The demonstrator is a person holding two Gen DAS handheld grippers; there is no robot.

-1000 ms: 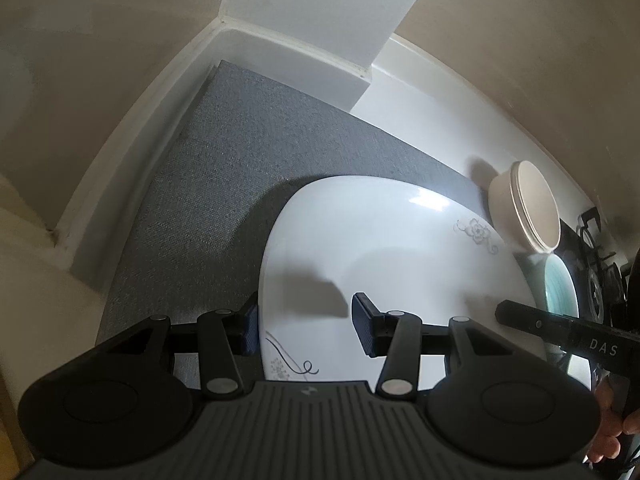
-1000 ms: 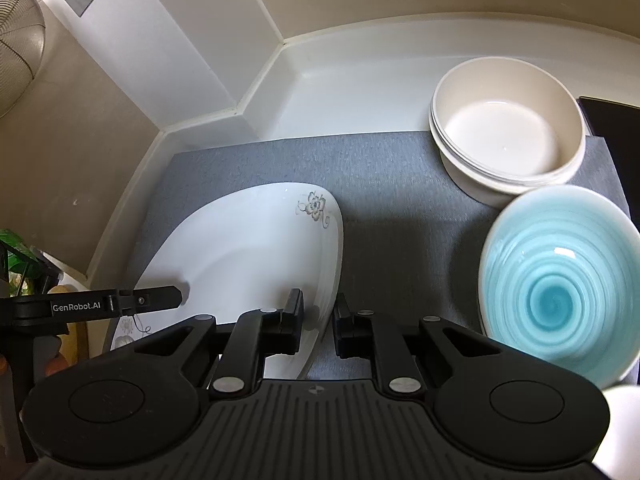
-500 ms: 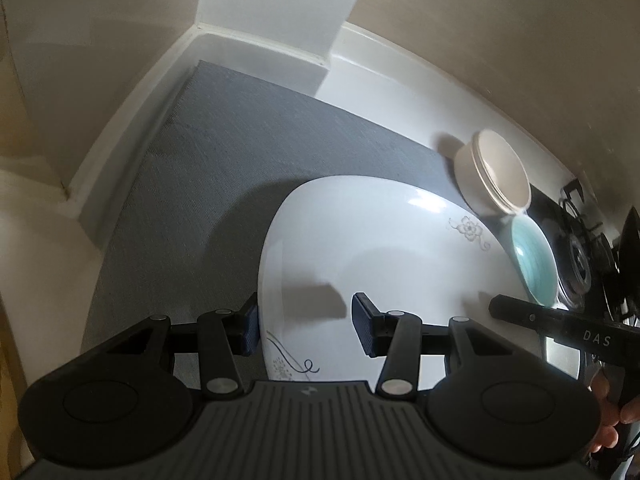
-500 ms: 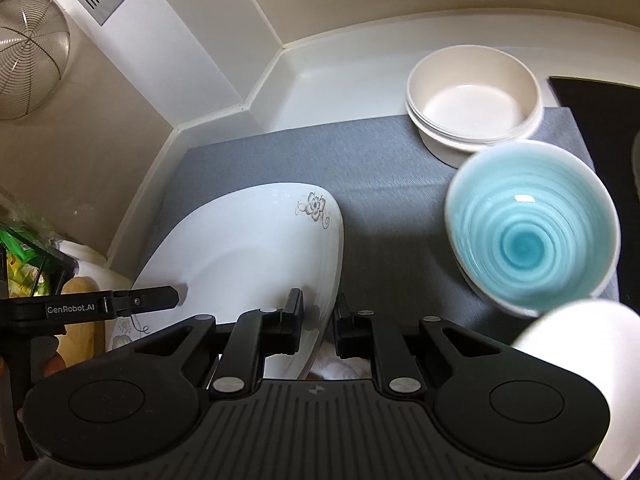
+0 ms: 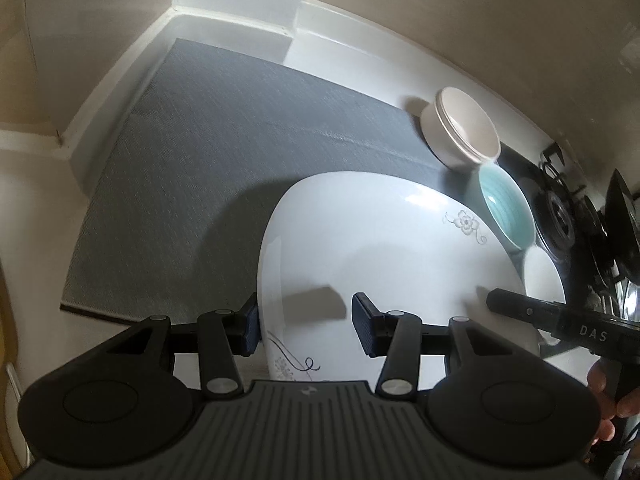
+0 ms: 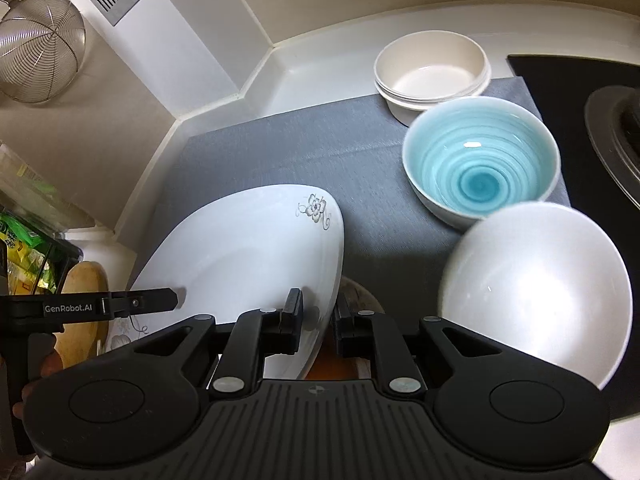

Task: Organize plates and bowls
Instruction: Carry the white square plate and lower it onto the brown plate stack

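Note:
A large white plate with grey flower prints [image 5: 380,260] [image 6: 240,256] hangs tilted above the grey mat [image 5: 200,168] [image 6: 320,148], carried from two sides. My left gripper [image 5: 306,326] is shut on its near-left rim, one finger outside the edge and one on the inner face. The right gripper [image 6: 318,316] pinches the opposite rim tightly. Each gripper's finger shows in the other view, the right gripper [image 5: 520,308] and the left gripper [image 6: 140,304]. A stack of cream bowls [image 6: 432,68], a blue bowl [image 6: 480,164] and a white bowl [image 6: 536,292] sit to the right.
The mat lies in a white counter corner with walls behind and to the left. A black stove [image 6: 616,112] [image 5: 560,216] borders the mat on the right. A wire strainer [image 6: 40,48] hangs on the left wall. A hand [image 5: 608,392] grips the right tool.
Both grippers have drawn back from the wall corner with the plate fixed between them. The bowls have slid up the views, and the white bowl has come into sight at the right.

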